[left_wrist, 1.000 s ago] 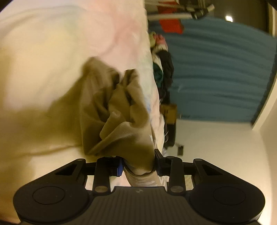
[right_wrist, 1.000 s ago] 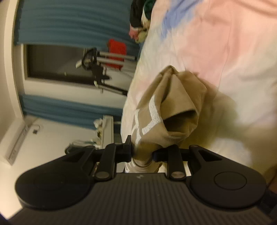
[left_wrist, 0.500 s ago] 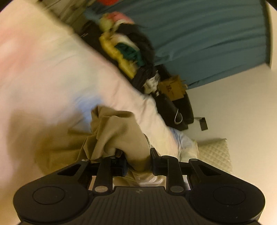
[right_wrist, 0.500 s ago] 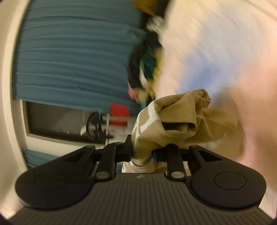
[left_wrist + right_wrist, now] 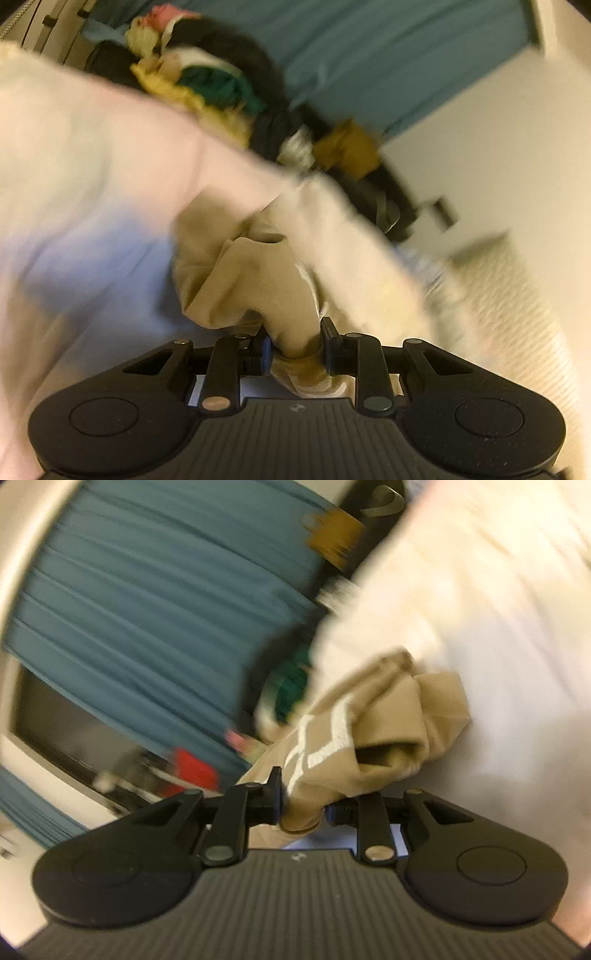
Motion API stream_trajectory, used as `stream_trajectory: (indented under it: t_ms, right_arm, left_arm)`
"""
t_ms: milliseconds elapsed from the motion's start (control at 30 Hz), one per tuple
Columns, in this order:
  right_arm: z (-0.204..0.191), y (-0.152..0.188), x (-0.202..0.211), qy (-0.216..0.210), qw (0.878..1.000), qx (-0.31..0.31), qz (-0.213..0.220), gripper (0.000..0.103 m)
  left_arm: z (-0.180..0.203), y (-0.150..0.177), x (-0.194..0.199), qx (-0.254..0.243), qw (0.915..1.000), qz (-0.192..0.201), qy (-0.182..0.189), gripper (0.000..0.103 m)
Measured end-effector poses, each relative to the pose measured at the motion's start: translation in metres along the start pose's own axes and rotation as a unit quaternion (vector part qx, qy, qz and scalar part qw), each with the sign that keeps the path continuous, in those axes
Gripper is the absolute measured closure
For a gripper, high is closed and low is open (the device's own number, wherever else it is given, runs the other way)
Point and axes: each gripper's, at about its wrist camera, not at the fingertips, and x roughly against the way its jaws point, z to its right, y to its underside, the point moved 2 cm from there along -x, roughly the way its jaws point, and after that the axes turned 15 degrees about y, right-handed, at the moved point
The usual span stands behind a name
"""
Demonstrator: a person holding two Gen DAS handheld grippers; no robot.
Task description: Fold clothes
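Both views are smearing with blur, yet the grips are reading clearly. The left gripper [image 5: 295,343] is standing narrowly parted with a bunched fold of the tan garment [image 5: 255,273] pinched between its pads, the cloth bulging out ahead of the fingers and trailing down below them. The right gripper [image 5: 303,805] is likewise clamping a wad of the same tan garment [image 5: 373,734], its jaws set close together around the fabric; white printed lettering [image 5: 317,738] is showing on the cloth just above the left-hand finger. The garment is hanging bunched from both grippers over the bed [image 5: 92,177], whose pale sheet is carrying soft pink and blue patches; whether the cloth is touching the sheet is not possible to tell. Beyond the bed's edge in the left wrist view, a heap of mixed clothes [image 5: 207,81] in black, yellow, green and pink is lying, with a teal curtain [image 5: 388,51] hanging behind it and a mustard-coloured item [image 5: 347,147] sitting near the wall. In the right wrist view the teal curtain [image 5: 155,602] is filling the upper left, and something red [image 5: 194,770] is showing low beneath it, too blurred to identify.
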Motion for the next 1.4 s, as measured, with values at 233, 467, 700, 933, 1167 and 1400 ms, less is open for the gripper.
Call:
stream_trajectory:
  t_ms: [233, 467, 700, 933, 1167, 1400]
  right_arm:
    - [0.040, 0.044, -0.006, 0.056, 0.998, -0.011, -0.031, 0.076]
    - [0.021, 0.051, 0.041, 0.137, 0.989, 0.009, -0.064, 0.076]
    - [-0.023, 0.057, 0.130, 0.156, 0.980, 0.121, -0.019, 0.076]
    - [-0.064, 0.064, 0.217, 0.124, 0.970, 0.204, 0.038, 0.034]
    - [-0.089, 0.085, 0.295, 0.094, 0.958, 0.248, 0.104, 0.019]
    - [-0.090, 0.127, 0.337, 0.080, 0.945, 0.279, 0.152, 0.019]
  left_arm:
    - [-0.036, 0.021, 0.005, -0.052, 0.9977, -0.032, -0.028, 0.057]
    - [0.032, 0.011, 0.058, -0.104, 0.9898, -0.067, -0.070, 0.023]
    - [0.128, 0.028, 0.147, -0.186, 0.9777, -0.056, -0.079, 0.019]
    - [0.222, 0.063, 0.246, -0.274, 0.9588, -0.020, -0.073, 0.002]
    - [0.271, 0.104, 0.332, -0.335, 0.9383, 0.034, -0.079, 0.000]
    - [0.277, 0.153, 0.409, -0.363, 0.9233, 0.087, -0.092, 0.000]
